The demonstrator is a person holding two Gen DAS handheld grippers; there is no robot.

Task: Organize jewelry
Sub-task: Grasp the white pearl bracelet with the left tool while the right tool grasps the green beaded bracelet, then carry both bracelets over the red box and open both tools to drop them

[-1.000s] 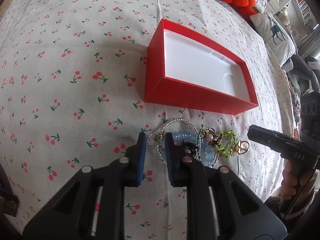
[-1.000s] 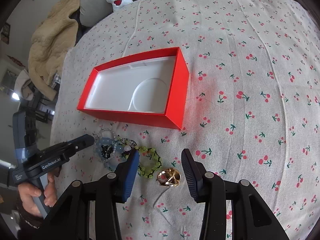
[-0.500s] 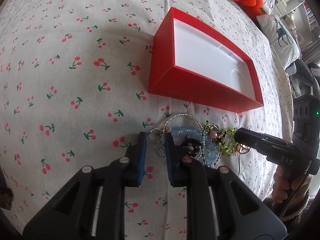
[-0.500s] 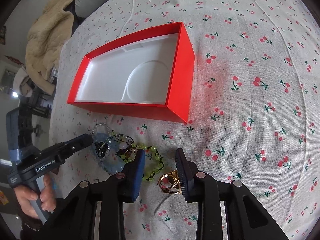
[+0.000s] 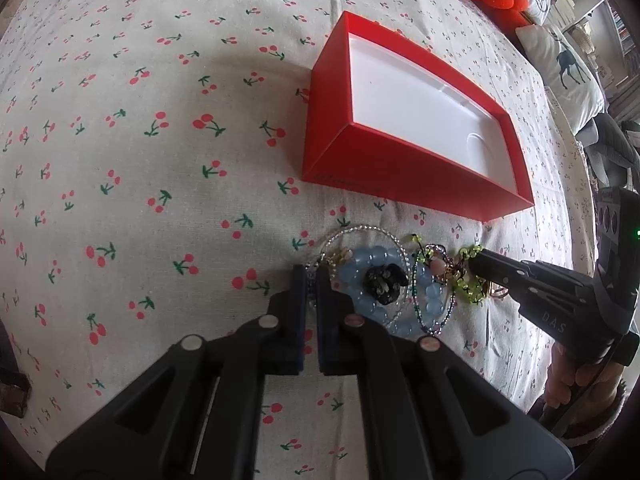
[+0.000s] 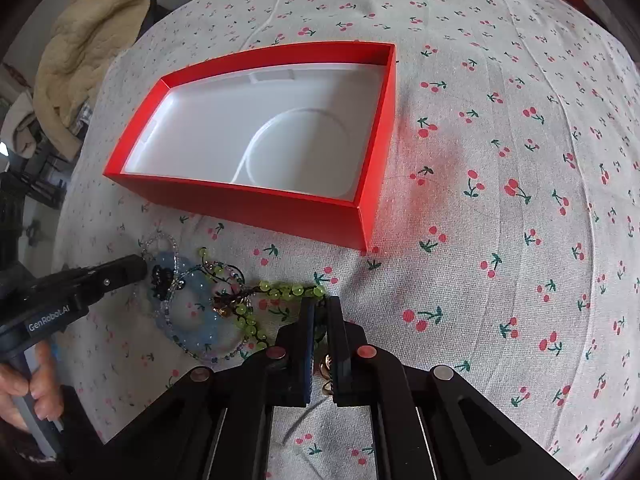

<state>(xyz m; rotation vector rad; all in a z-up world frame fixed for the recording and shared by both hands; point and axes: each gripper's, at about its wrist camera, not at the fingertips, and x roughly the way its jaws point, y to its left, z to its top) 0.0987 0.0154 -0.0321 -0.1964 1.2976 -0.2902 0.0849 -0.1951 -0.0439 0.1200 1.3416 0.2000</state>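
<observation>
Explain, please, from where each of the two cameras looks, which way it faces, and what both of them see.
Left wrist: sits on the left gripper, looks forward and down over its nearly closed jaws at the jewelry pile; the right gripper enters from the right.
Right wrist: sits on the right gripper, jaws closed on the green bead bracelet; the left gripper and hand show at left.
Shared: the red box, the pile, the cherry cloth.
</observation>
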